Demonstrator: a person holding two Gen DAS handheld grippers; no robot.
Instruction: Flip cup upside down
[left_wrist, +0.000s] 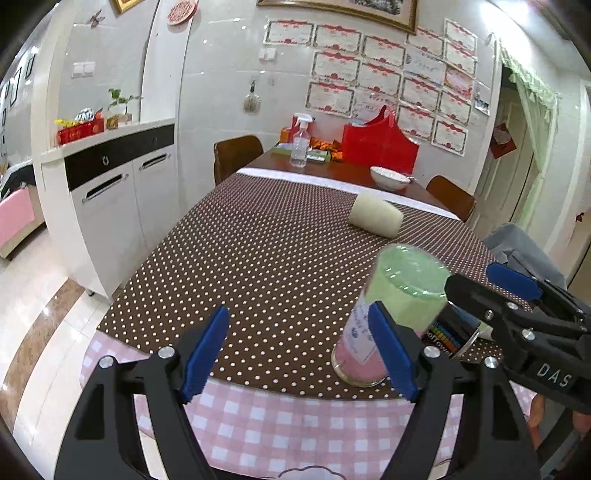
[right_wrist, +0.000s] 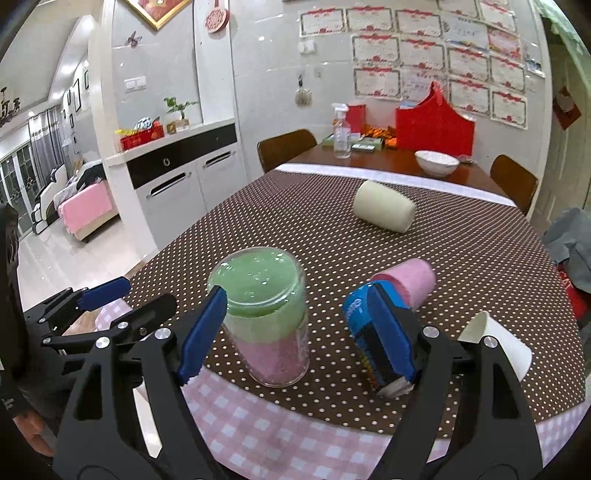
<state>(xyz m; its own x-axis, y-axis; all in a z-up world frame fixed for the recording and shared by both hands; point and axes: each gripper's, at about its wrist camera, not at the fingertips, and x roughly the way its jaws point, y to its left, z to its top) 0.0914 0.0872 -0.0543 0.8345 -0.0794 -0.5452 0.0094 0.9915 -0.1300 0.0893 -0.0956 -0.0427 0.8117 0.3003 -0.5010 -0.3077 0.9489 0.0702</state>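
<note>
1. Left gripper (left_wrist: 299, 350): black frame with blue ribbed pads, jaws spread wide and holding nothing. It sits over the pink-and-white checked undercloth (left_wrist: 280, 424) at the near table edge.
2. Right gripper (right_wrist: 299, 332): same build, jaws wide apart and empty. Its left pad (right_wrist: 203, 332) is just beside the cup wall; whether it touches cannot be told.
3. Clear glass cup (right_wrist: 266, 317): cylindrical, standing on the brown white-dotted tablecloth (right_wrist: 480, 258) near its front edge, filled with green towel material above pink. Whether it stands on rim or base cannot be told. In the left wrist view it (left_wrist: 391, 314) lies to the right of the left gripper's right pad.
4. Blue printed cylindrical pack (right_wrist: 365, 332): tilted, just right of the cup, partly behind the right pad.
5. Pink rolled towel (right_wrist: 406, 280): lying behind the pack.
6. Cream cylinder (right_wrist: 384, 210): lying on its side, mid-table.
7. White ceramic bowl (right_wrist: 436, 162): on bare wood at the far end.
</note>
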